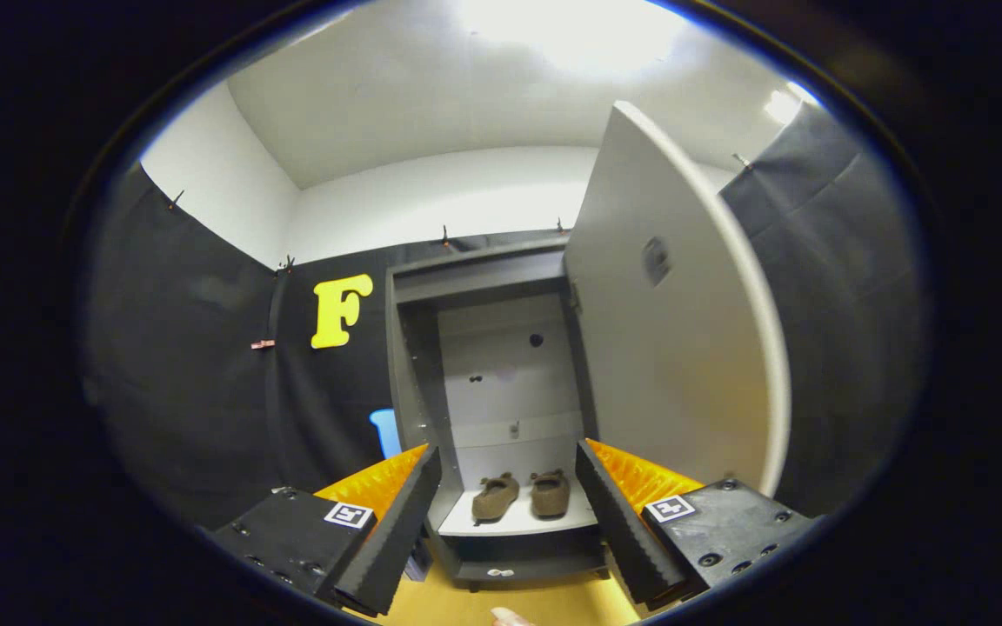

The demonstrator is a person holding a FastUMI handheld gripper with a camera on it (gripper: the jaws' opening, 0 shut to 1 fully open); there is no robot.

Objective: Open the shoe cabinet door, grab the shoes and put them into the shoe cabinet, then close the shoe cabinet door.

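A grey shoe cabinet point(501, 382) stands against the booth wall, straight ahead of my fingers. Its door point(666, 330) is swung wide open to the right. A pair of brown shoes point(523, 496) sits side by side on the cabinet's lower white shelf point(518, 522), toes pointing inward. My gripper point(510, 513) is open, its two fingers spread wide, and the shoes show in the gap beyond them. Nothing is held between the fingers.
The open door stands close on the right, near my right finger point(618, 522). A blue object point(385, 432) peeks out left of the cabinet. The floor point(501, 604) in front is yellowish. A fingertip of a person point(510, 617) shows below.
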